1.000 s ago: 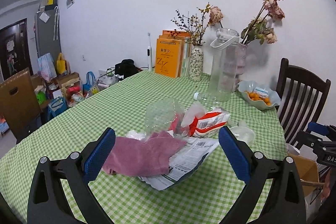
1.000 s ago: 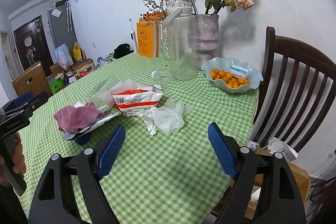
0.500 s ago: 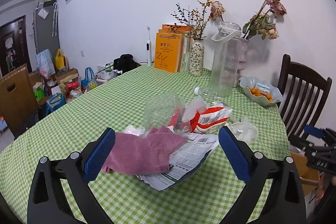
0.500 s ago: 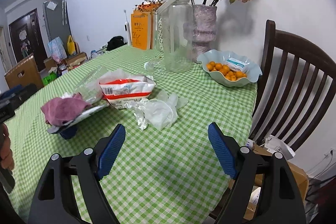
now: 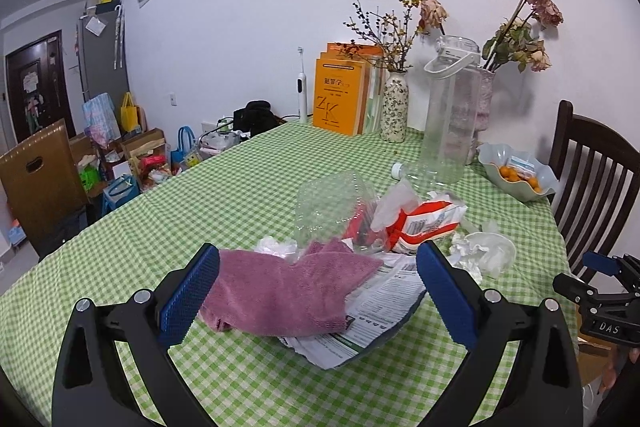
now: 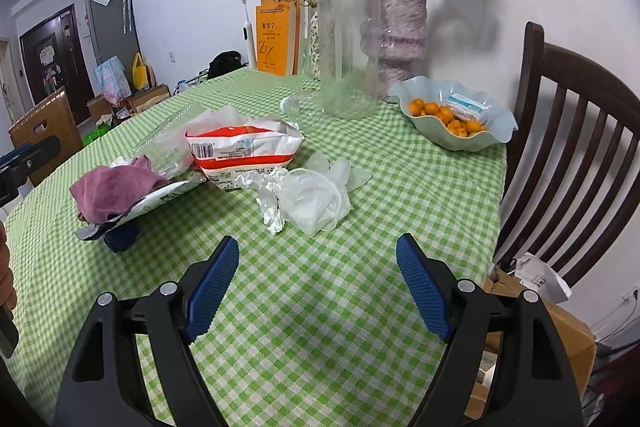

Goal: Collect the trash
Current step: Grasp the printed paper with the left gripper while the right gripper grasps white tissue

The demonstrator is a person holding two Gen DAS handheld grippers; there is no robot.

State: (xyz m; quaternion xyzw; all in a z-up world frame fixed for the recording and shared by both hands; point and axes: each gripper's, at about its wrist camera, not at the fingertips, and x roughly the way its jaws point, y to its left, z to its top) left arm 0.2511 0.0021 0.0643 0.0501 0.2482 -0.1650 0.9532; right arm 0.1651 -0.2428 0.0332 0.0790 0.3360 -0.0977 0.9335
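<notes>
The worktop (image 6: 360,307) carries a green-and-white checked cloth, with the litter gathered near its middle. A red-and-white crumpled snack bag (image 6: 244,151) lies open-mouthed, showing a barcode on its near left corner; its smaller print cannot be read. Touching its right side is a crumpled clear plastic glove with a scrap of white wrapper (image 6: 308,195). To the left, a mauve terry cloth (image 5: 280,291) lies on a printed paper sheet (image 5: 376,315) that rests over a dark blue dish; the sheet's text is too small to read. Behind the cloth stands a crushed clear plastic container (image 5: 332,203), and a clear bottle with a white cap (image 5: 416,173) lies on its side further back. At the far edge, orange books (image 5: 338,99) stand upright, the front cover marked with large letters "ZK" under a line of Chinese characters. A tall clear plastic jug with a white handle (image 6: 348,43) stands beside a pale green wavy bowl of small orange fruit (image 6: 452,115). The left gripper (image 5: 318,291) stands wide, empty, its blue pads framing the mauve cloth without contact. The right gripper (image 6: 318,287) also stands wide and empty above bare cloth, just short of the glove; seen from the left wrist, its body bears the letters "DAS".
</notes>
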